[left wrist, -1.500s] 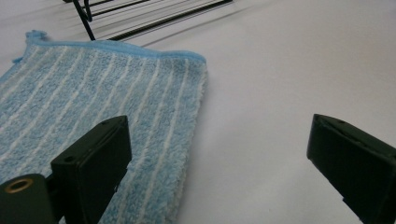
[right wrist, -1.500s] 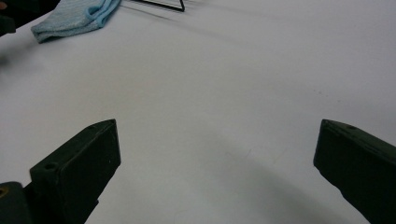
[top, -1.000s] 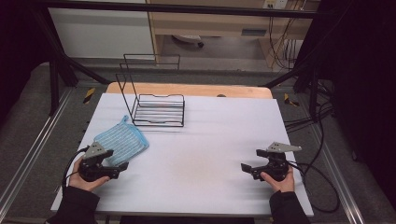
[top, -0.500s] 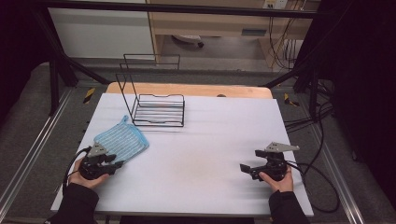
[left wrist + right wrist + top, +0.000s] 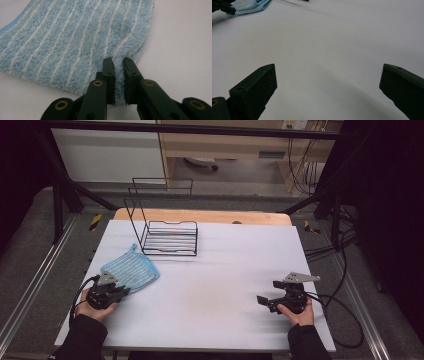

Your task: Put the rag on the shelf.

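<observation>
Down at the near left corner of the white table (image 5: 215, 285), the left gripper (image 5: 121, 292) lay low in the person's left hand (image 5: 92, 306), its jaws pointed at the blue striped cloth (image 5: 131, 271). In the left gripper view those jaws had just been closing, and they stood almost together with the near hem of the cloth (image 5: 75, 47) pinched between their pads; a tuft of the pile showed in the narrow gap. The rest of the cloth lay flat on the table, just in front of the black wire rack (image 5: 169, 236), which stood at the far left part of the table, apart from the cloth.

The right gripper (image 5: 262, 300) rested in the right hand (image 5: 299, 312) near the table's near right edge, well apart from the cloth. Its jaws were spread wide over bare table surface in the right gripper view, with nothing between them.
</observation>
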`<state>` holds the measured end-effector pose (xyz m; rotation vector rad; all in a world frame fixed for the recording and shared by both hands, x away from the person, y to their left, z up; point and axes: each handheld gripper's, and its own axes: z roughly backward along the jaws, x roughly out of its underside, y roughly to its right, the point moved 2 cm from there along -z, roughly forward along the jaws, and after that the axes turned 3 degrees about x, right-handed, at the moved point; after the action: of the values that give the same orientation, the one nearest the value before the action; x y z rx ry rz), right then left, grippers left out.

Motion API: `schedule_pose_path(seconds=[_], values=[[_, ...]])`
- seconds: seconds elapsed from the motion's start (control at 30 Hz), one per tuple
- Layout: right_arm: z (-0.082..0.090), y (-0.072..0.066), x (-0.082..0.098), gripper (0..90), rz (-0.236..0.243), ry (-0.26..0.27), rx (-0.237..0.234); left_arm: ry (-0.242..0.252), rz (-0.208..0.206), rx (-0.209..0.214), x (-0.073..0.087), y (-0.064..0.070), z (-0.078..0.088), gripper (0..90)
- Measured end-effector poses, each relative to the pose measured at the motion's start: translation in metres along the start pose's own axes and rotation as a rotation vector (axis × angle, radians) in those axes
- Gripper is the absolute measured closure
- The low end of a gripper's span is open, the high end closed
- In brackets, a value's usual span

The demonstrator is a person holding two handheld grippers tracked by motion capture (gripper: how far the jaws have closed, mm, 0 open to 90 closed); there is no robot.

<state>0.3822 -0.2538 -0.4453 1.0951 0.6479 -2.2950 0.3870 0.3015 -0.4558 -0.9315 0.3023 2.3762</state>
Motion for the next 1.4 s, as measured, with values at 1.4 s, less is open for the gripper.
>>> schedule_pose_path(seconds=[1.4], values=[[0.002, 0.001, -0.001, 2.2, -0.009, 0.008, -0.007, -0.014, 0.010, 0.031, -0.059, 0.048, -0.053, 58.8]])
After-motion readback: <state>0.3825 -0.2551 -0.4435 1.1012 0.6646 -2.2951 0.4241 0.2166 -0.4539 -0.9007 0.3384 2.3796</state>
